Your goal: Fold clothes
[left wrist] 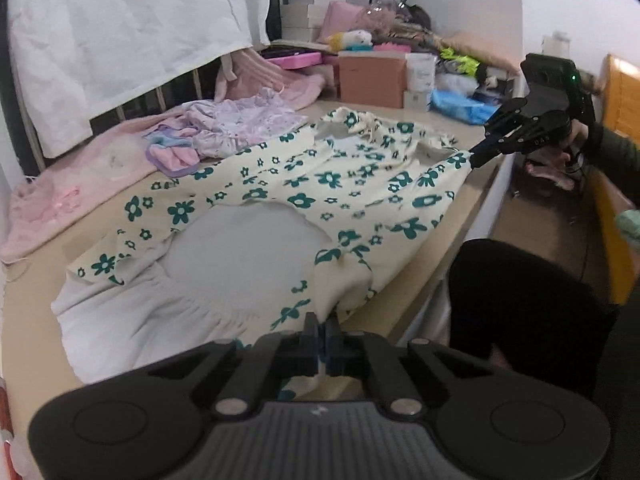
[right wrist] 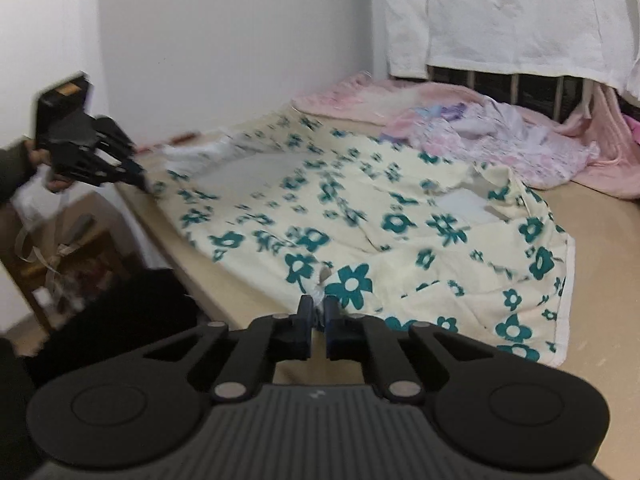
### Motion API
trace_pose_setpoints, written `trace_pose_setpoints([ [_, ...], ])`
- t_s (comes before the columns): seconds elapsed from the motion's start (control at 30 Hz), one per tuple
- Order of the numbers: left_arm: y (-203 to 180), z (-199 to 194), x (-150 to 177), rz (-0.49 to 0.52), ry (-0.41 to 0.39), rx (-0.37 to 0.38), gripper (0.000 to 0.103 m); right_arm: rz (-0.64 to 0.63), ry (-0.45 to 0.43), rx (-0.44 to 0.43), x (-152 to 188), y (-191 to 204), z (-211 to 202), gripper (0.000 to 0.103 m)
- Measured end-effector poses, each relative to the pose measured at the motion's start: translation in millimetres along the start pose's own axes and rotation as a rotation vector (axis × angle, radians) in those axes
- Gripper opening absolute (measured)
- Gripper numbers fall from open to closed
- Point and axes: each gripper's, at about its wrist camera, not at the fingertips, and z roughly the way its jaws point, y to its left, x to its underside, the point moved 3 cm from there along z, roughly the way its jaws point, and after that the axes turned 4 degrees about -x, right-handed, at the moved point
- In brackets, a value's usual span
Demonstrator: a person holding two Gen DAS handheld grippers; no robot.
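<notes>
A cream garment with teal flowers [left wrist: 352, 184] and a pale grey inside lies spread across the beige tabletop [left wrist: 32, 320]. My left gripper [left wrist: 322, 324] is shut on the garment's near hem at the table's front edge. The right gripper [left wrist: 474, 158], held by a hand, pinches the garment's other corner at the right-hand edge. In the right wrist view the right gripper [right wrist: 318, 308] is shut on a bunched bit of the garment [right wrist: 400, 220]. Across the cloth, at the far left, the left gripper [right wrist: 142, 180] grips its corner.
A pile of lilac and pink clothes [left wrist: 224, 132] and a pink blanket [left wrist: 60, 192] lie behind the garment. Boxes and clutter [left wrist: 372, 80] fill the back right. A white sheet [left wrist: 120, 40] hangs over a railing. A person's dark-clad legs [left wrist: 520, 304] stand by the table edge.
</notes>
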Motion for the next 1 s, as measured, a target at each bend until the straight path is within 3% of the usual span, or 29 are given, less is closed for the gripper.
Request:
trace_pose_setpoints([
  [0.23,35.9,-0.8,-26.9,-0.04,-0.044,-0.009,0.002,0.039,-0.085,-0.025,-20.8,-6.7,-29.6,0.002],
  [0.37,58.6,30.3,-55.4,0.023,-0.015,-0.06,0.001,-0.01,-0.055,0.048,-45.4,-31.7,2.4,0.002],
  [0.5,88.3,78.2,-65.3,-0.028,0.113,-0.161,0.006,0.002,0.024,0.178,-64.0,-73.5,57.4,0.006],
  [0.6,102.0,64.0,-61.2,-0.091,0.07,-0.221,0.01,0.025,0.037,0.243,-66.7,-93.2,62.8,0.016],
  [0.67,107.9,36.0,-55.8,-0.166,0.016,-0.269,0.025,0.046,-0.046,0.288,-66.4,-97.7,33.0,0.042],
  [0.77,112.5,-11.5,-45.5,-0.286,-0.065,-0.341,0.048,0.098,-0.121,0.28,-56.1,-90.8,-15.7,0.043],
  [0.83,102.1,-30.4,-34.2,-0.315,-0.097,-0.326,0.06,0.098,-0.104,0.223,-40.7,-76.4,-26.5,0.045],
  [0.87,94.1,-32.3,-26.4,-0.302,-0.092,-0.303,0.066,0.092,-0.091,0.199,-32.8,-69.9,-27.3,0.055],
  [0.93,78.4,-26.6,-10.8,-0.251,-0.059,-0.279,0.069,0.084,-0.06,0.177,-12.6,-62.6,-21.3,0.063],
  [1.0,68.5,-17.1,1.8,-0.215,-0.029,-0.275,0.069,0.109,-0.045,0.187,-2.6,-70.6,-15.5,0.059],
])
